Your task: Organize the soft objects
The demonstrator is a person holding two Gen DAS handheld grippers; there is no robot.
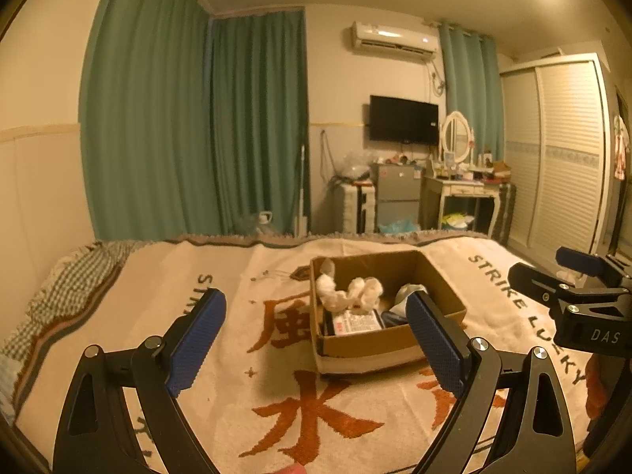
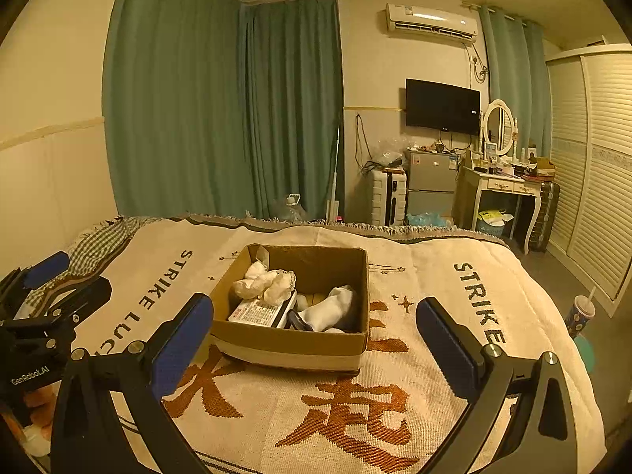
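Note:
An open cardboard box point(image 1: 367, 345) point(image 2: 292, 341) sits on the bed's cream blanket. Inside are white frilly socks point(image 1: 355, 292) point(image 2: 268, 282), a white-and-dark sock point(image 2: 330, 310) point(image 1: 409, 292) and a flat printed packet point(image 2: 260, 312) point(image 1: 357, 322). My left gripper point(image 1: 316, 341) is open and empty, held above the blanket just in front of the box. My right gripper point(image 2: 314, 349) is open and empty, also in front of the box. Each gripper shows at the edge of the other's view: the right one point(image 1: 572, 296) and the left one point(image 2: 47, 296).
The blanket point(image 2: 355, 414) has orange characters and "STRIKE LUCKY" lettering. A checked cloth point(image 1: 71, 288) lies at the bed's far left corner. Beyond the bed stand green curtains, a suitcase, a small fridge point(image 2: 430, 181) and a dressing table. A cup with a straw point(image 2: 578, 314) stands right of the bed.

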